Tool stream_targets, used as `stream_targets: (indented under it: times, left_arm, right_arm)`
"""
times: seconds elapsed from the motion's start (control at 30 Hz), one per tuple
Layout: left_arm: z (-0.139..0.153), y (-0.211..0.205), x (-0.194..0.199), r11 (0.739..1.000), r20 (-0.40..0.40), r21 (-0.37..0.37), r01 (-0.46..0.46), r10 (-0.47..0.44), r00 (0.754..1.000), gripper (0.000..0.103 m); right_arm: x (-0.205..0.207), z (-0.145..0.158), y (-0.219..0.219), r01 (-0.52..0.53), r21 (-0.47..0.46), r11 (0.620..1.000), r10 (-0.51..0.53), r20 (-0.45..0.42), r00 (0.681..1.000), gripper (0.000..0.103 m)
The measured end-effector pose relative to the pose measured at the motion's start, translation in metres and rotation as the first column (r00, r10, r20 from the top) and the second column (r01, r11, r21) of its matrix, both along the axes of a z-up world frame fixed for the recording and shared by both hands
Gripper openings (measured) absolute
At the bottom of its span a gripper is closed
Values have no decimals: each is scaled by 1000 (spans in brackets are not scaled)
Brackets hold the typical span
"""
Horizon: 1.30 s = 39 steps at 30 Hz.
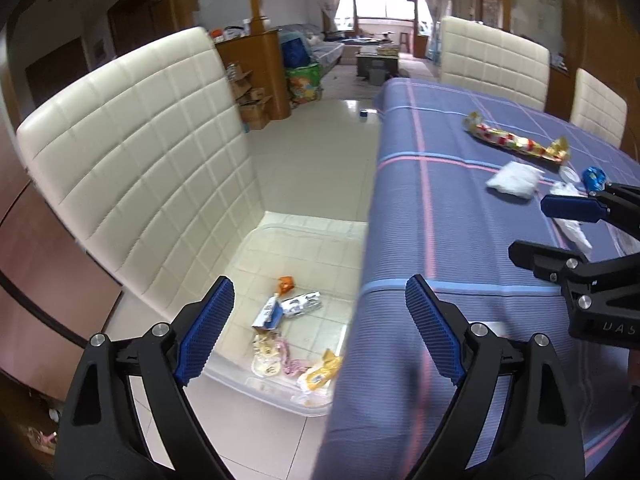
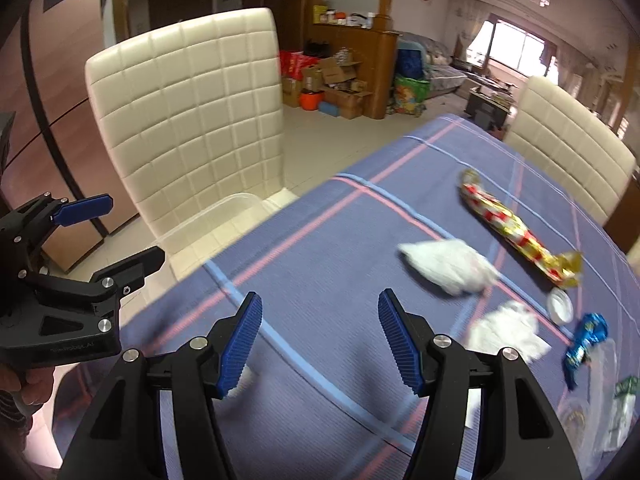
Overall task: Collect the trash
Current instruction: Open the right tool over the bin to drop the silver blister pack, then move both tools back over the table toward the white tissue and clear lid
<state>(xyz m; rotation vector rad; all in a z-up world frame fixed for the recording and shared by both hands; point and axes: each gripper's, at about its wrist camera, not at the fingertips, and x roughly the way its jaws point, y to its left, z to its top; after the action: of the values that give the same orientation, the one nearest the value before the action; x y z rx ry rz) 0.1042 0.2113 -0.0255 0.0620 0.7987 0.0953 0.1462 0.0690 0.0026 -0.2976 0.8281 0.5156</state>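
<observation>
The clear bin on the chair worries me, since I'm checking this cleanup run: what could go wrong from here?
1. The clear bin sits below the table edge, partly hidden by the hanging tablecloth, so a dropped piece could miss it.
2. The crumpled tissues look light and may slip from the open right gripper.
3. The left gripper and right gripper work close together and could collide.
</observation>
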Motion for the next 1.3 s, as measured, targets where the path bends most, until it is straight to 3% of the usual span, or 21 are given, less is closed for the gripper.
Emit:
stream_targets:
  times: [0.37, 0.53, 0.7, 0.83, 1.07, 1.3]
  left_arm:
    - [8, -110, 20, 976, -22, 28, 215, -214, 977, 93]
    - [6, -154, 32, 953, -44, 32, 300, -299, 953, 93]
    - [0, -191, 45, 936, -70, 4, 351, -350, 934, 93]
    - [-5, -213, 52, 926, -89, 13, 376, -374, 923, 93]
    - [-14, -230, 68, 924, -122, 26, 381, -376, 919, 93]
    - [-25, -234, 83, 927, -155, 20, 375, -368, 917, 93]
  right_arm:
    - [-3, -2, -130, 260, -12, 966, -260, 14, 966, 59]
    - [-2, -9, -196, 370, 12, 929, -370, -41, 928, 59]
    - [-12, -19, -240, 416, 38, 908, -411, -104, 906, 59]
    - [-15, -26, -258, 422, 79, 903, -406, -156, 900, 60]
    - [-7, -30, -267, 431, 72, 900, -420, -125, 899, 74]
    - [4, -38, -251, 402, -40, 915, -403, -41, 914, 82]
